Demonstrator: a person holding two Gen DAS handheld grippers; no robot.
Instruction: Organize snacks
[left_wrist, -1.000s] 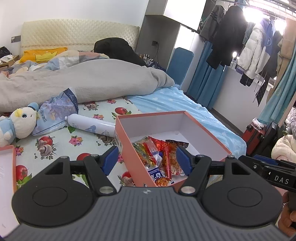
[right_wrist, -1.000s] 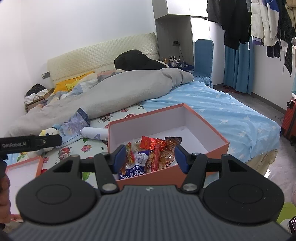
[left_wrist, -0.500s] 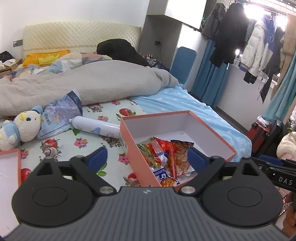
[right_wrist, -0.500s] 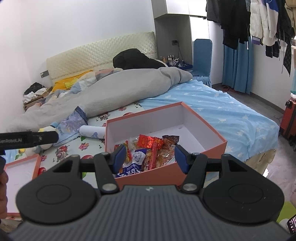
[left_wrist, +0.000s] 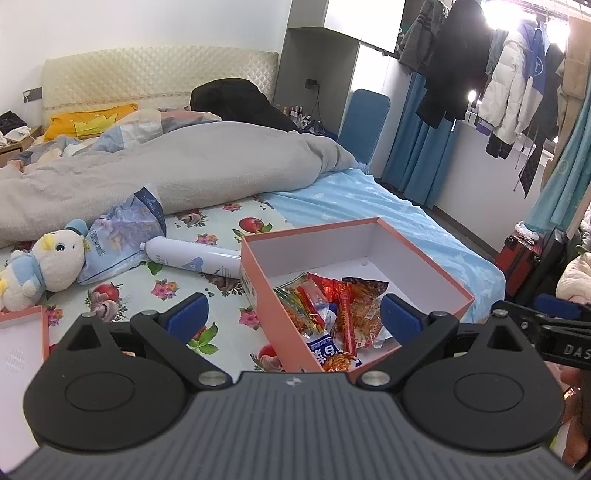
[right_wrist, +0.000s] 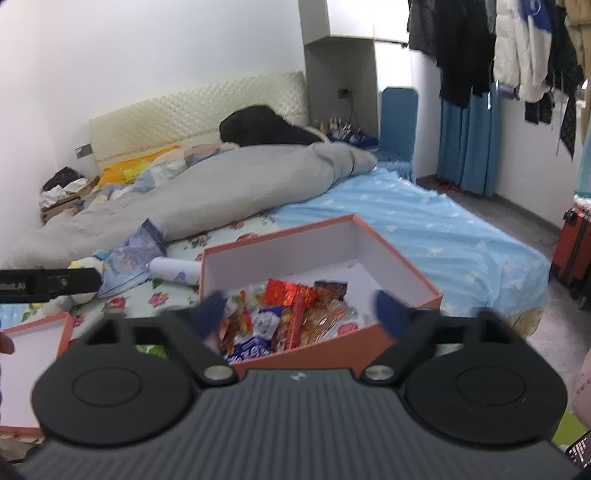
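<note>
An orange cardboard box (left_wrist: 280, 325) with a white inside stands open on the bed. Several snack packets (left_wrist: 332, 310) lie heaped in its near corner, red, orange and blue-white. My left gripper (left_wrist: 291, 314) hovers just before the box's near-left corner, its jaws opening wide with nothing pressed between the blue pads. In the right wrist view the same box (right_wrist: 280, 254) and snacks (right_wrist: 288, 314) lie ahead. My right gripper (right_wrist: 301, 312) hangs over the near wall, its jaws opening and its blurred pads gripping nothing.
A white spray can (left_wrist: 192, 254), a crumpled blue bag (left_wrist: 122, 229) and a plush toy (left_wrist: 40, 262) lie left of the box. The box lid (left_wrist: 22, 339) rests at the near left. A grey duvet (left_wrist: 166, 173) covers the far bed. A red suitcase (left_wrist: 524, 254) stands beyond the bed's right edge.
Both grippers' jaws have spread wider: the left over the whole second, the right only in the last half second. Neither hand has moved, and the snacks lie as before.
</note>
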